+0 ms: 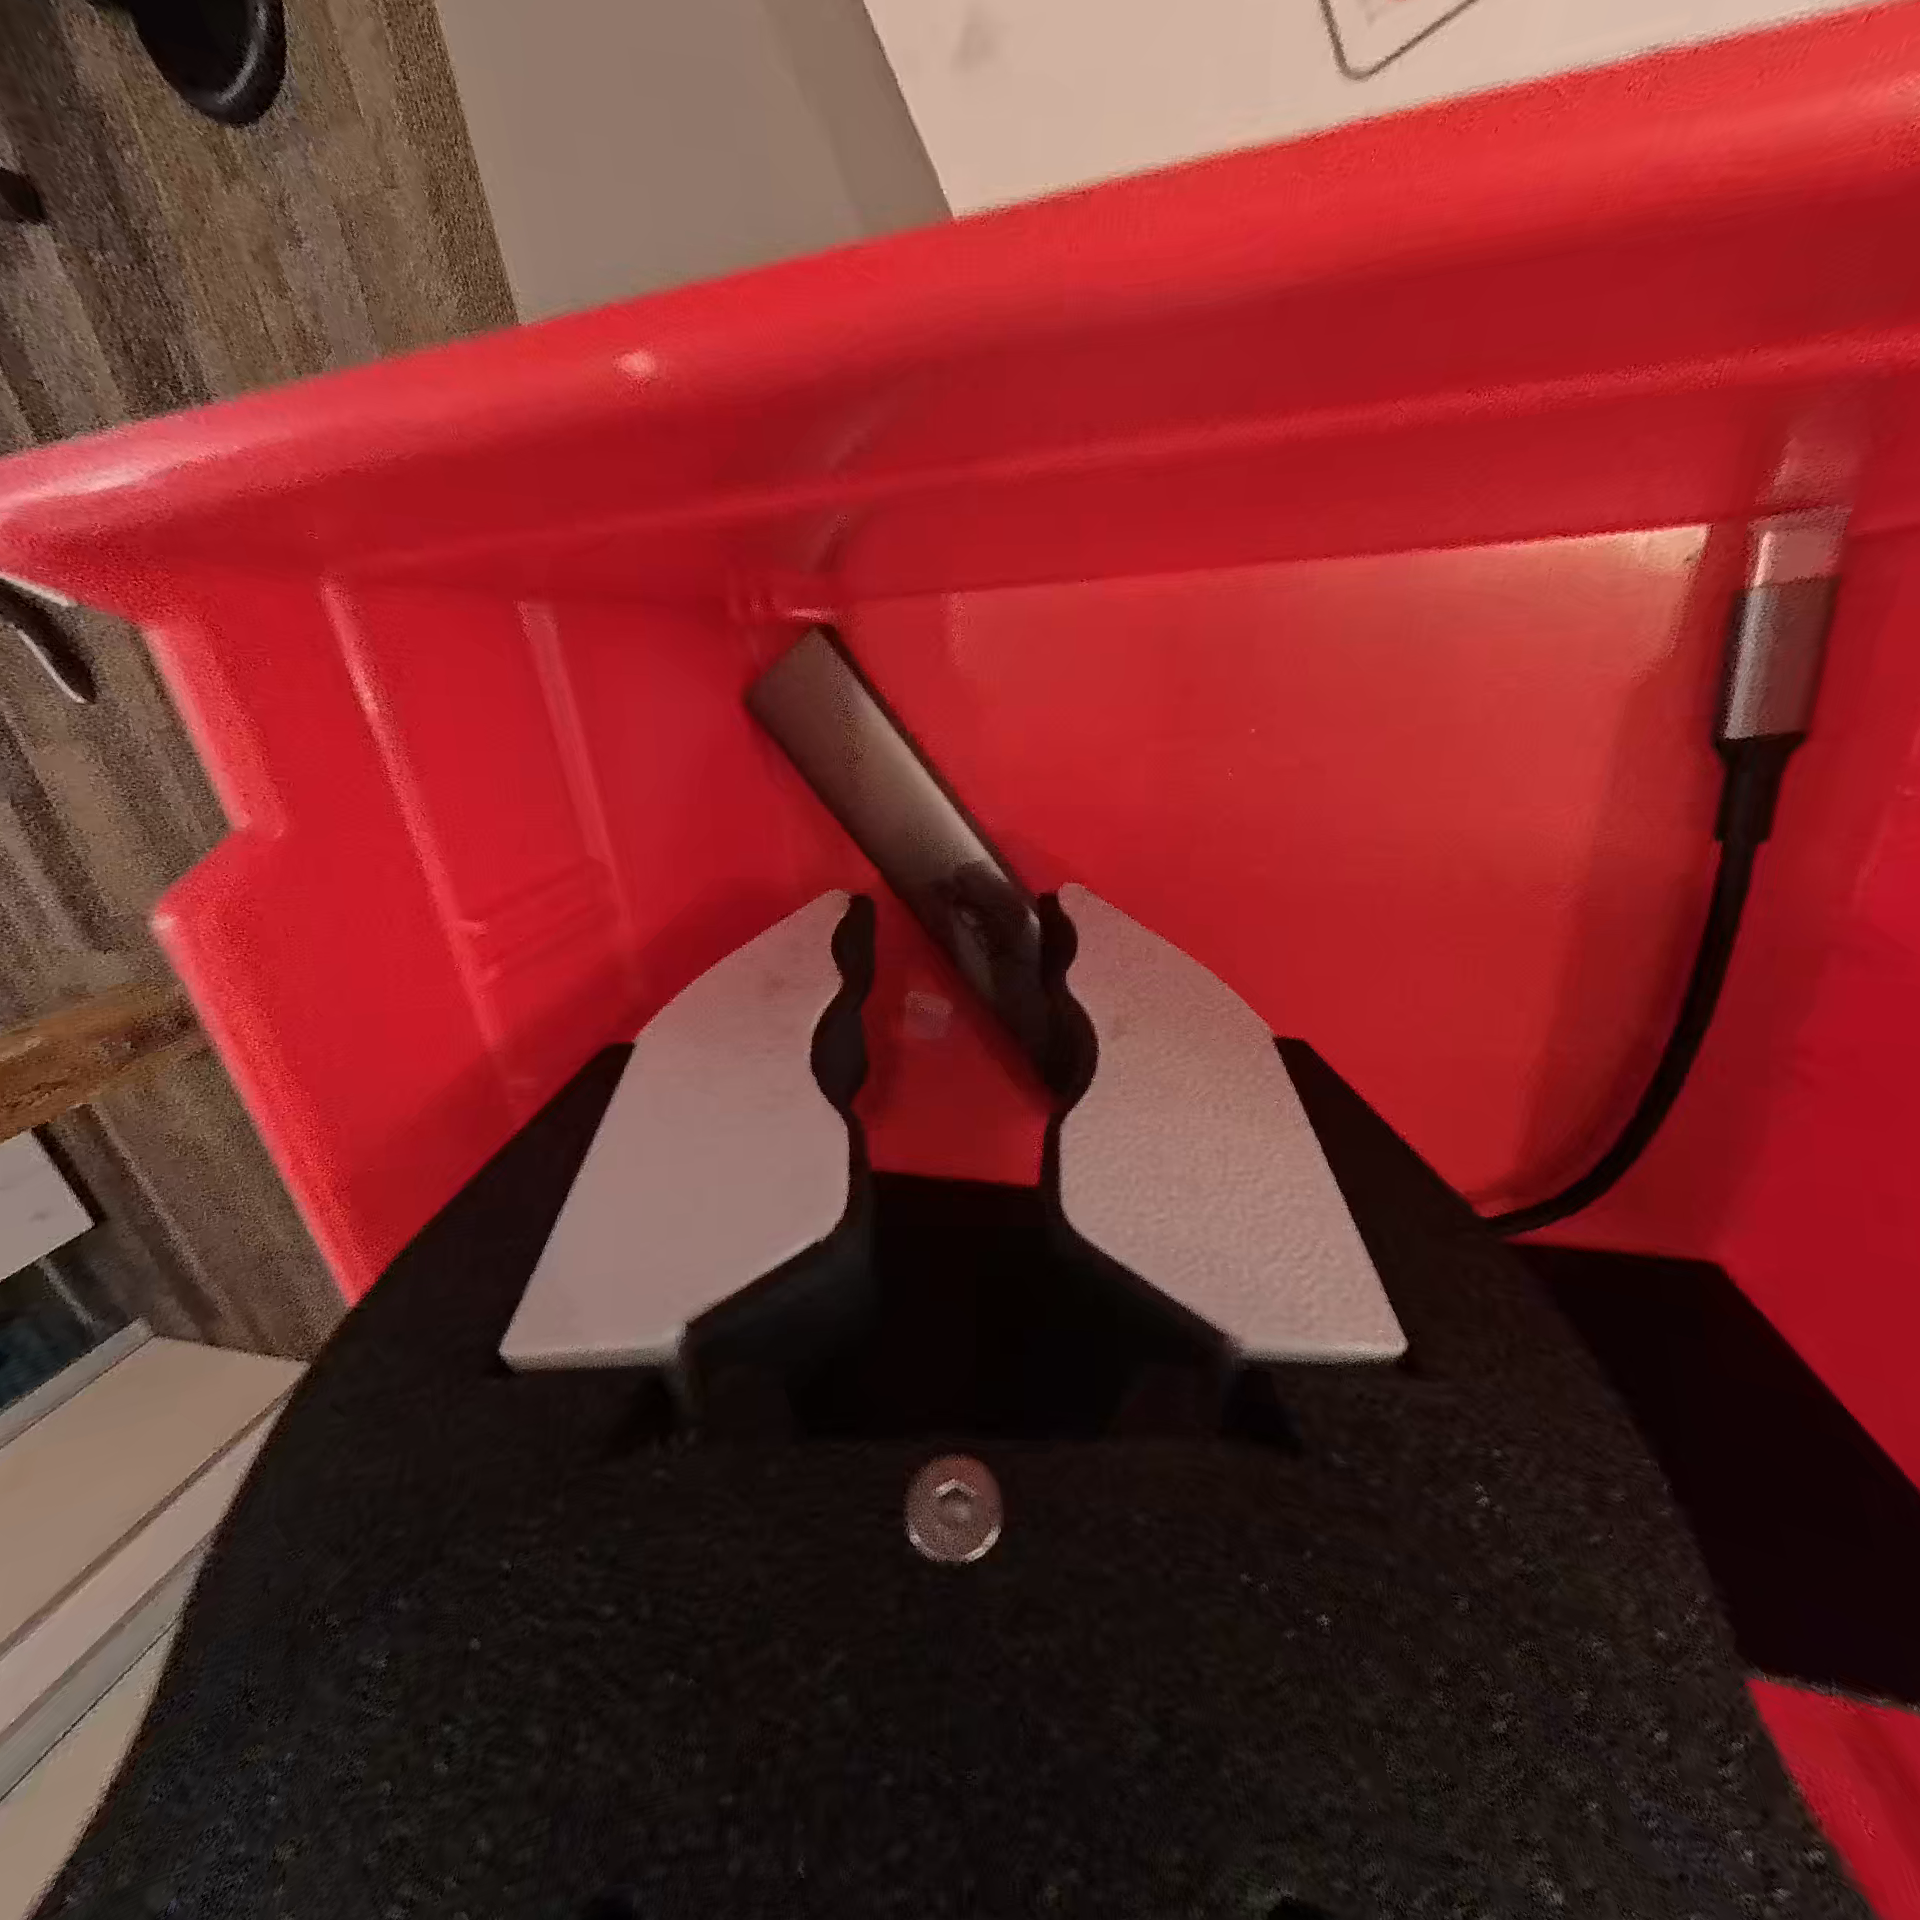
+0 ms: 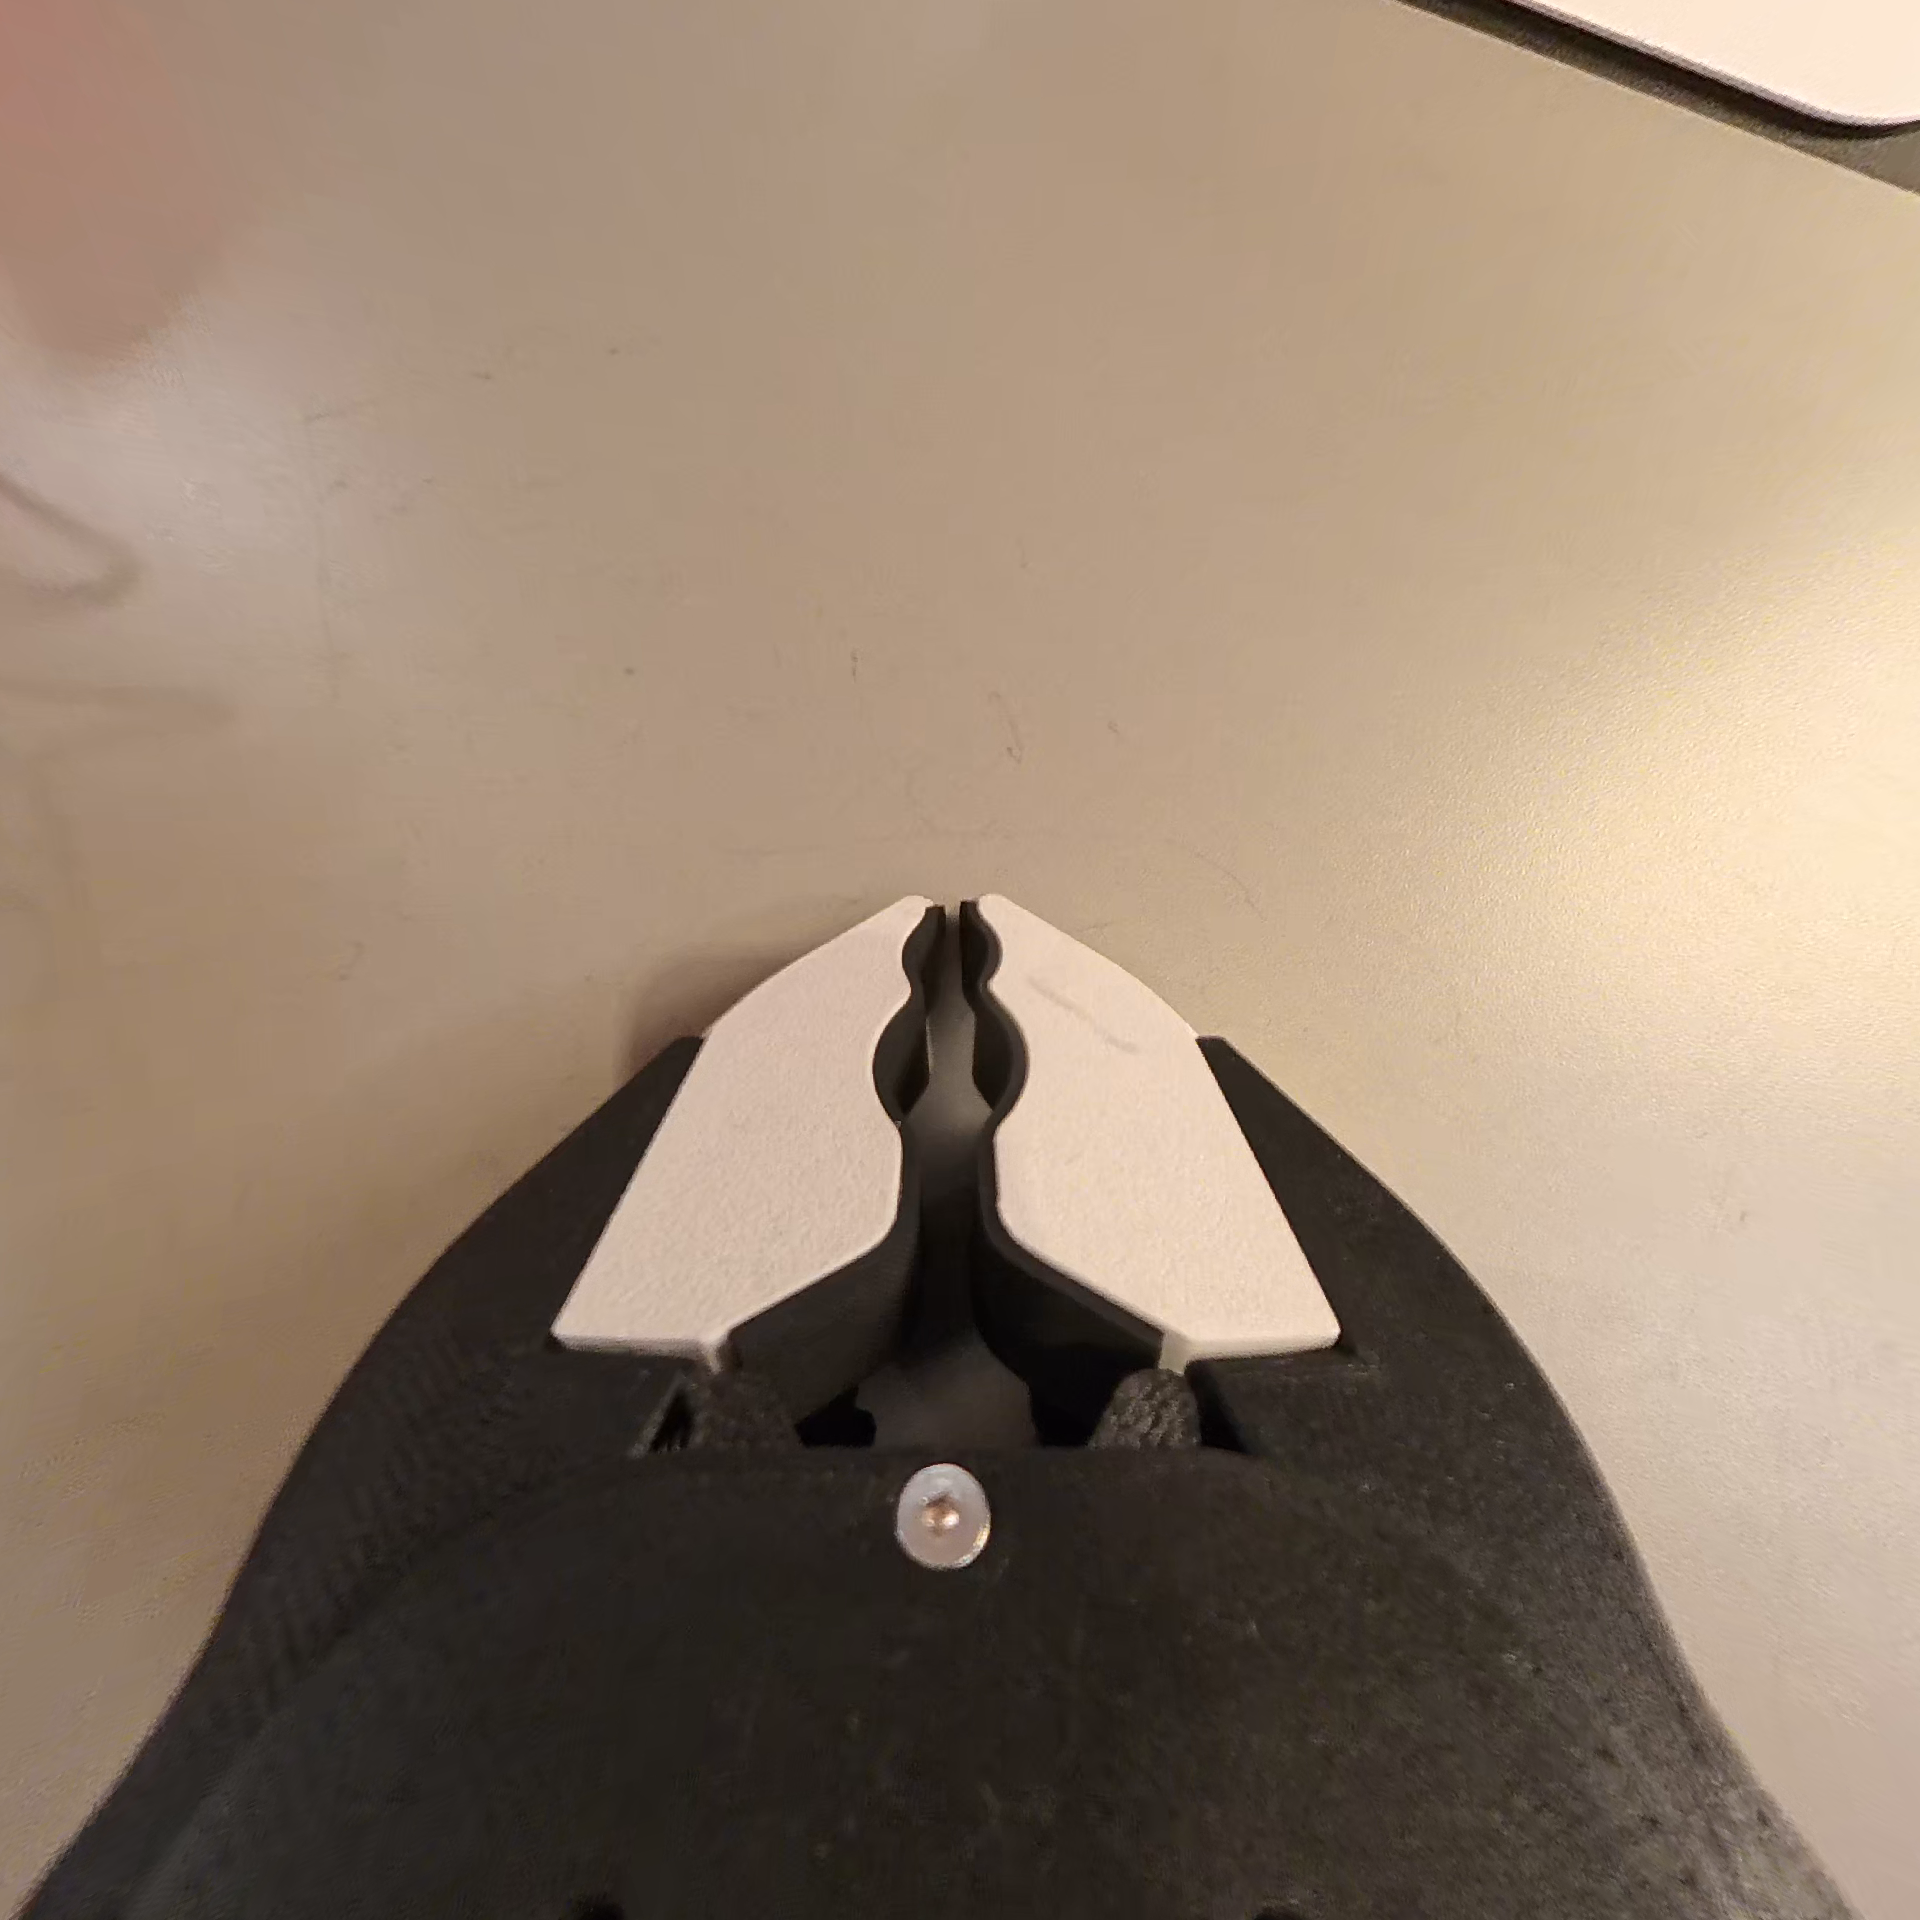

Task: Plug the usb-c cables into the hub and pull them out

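In the left wrist view a slim grey hub (image 1: 883, 790) leans on a slant in the corner of a red plastic bin (image 1: 1039, 416). My left gripper (image 1: 951, 935) is inside the bin and open, with the hub's lower end between its jaws. The hub touches the right fingertip (image 1: 1065, 987) and is apart from the left one. A black cable (image 1: 1704, 997) with a grey USB-C plug (image 1: 1777, 644) stands against the bin's right wall. My right gripper (image 2: 956, 914) is shut and empty, low over a beige table (image 2: 1039, 468).
The bin's red walls close in on the left gripper at the front, left and right. Beyond the bin are a white surface (image 1: 1143, 94) and brown patterned flooring (image 1: 208, 312). A white flat object (image 2: 1745, 52) lies at the table's far right corner. The left gripper's tips are roughly 60 centimeters from the right gripper's.
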Motion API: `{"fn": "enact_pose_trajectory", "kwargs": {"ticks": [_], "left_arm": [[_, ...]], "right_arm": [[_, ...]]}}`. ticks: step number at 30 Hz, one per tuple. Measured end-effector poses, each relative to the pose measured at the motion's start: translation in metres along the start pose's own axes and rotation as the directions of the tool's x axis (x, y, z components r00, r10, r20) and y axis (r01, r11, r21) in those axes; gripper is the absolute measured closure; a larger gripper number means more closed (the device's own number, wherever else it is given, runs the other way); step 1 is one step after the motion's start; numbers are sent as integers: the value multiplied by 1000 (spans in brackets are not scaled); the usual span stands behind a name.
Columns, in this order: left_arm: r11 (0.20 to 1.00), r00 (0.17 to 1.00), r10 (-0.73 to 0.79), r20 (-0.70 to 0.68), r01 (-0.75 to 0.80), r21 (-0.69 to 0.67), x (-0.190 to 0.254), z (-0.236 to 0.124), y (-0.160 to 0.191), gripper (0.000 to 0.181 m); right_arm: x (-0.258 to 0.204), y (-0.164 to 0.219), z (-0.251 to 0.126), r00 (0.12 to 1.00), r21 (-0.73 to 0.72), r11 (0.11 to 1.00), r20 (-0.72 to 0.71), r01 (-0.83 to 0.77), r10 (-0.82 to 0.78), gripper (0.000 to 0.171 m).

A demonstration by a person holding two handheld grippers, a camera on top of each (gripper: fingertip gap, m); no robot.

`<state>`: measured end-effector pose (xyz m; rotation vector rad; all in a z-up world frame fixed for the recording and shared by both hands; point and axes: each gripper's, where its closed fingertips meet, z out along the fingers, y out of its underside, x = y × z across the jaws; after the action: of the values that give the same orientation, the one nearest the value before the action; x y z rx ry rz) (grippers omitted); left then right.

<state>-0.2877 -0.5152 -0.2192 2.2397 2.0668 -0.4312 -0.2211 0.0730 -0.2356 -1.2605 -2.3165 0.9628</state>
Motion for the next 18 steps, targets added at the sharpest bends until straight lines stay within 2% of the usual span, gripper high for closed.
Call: {"fn": "enact_pose_trajectory", "kwargs": {"ticks": [4, 8, 10, 13, 16, 18], "left_arm": [[998, 1000, -15, -23, 14, -56, 6, 13, 5, 147], [998, 999, -34, -39, 32, -46, 5, 14, 5, 148], [999, 999, -19, -46, 17, -30, 6, 13, 5, 154], [1000, 990, 15, -140, -12, 25, 21, 6, 0, 160], [998, 939, 58, -338, -45, 48, 52, -1, 2, 169], [997, 934, 75, -348, -66, 36, 58, 4, 6, 175]], "right_arm": [[0, 0, 0, 1000, 0, 1000, -2, 2, -2, 168], [0, 0, 0, 1000, 0, 1000, -3, 3, -3, 168], [0, 0, 0, 1000, 0, 1000, -2, 1, -1, 168], [0, 0, 0, 1000, 0, 1000, -1, 1, -1, 168], [0, 0, 0, 1000, 0, 1000, 2, -3, 3, 168], [0, 0, 0, 1000, 0, 1000, 1, -1, 1, 168]]}}
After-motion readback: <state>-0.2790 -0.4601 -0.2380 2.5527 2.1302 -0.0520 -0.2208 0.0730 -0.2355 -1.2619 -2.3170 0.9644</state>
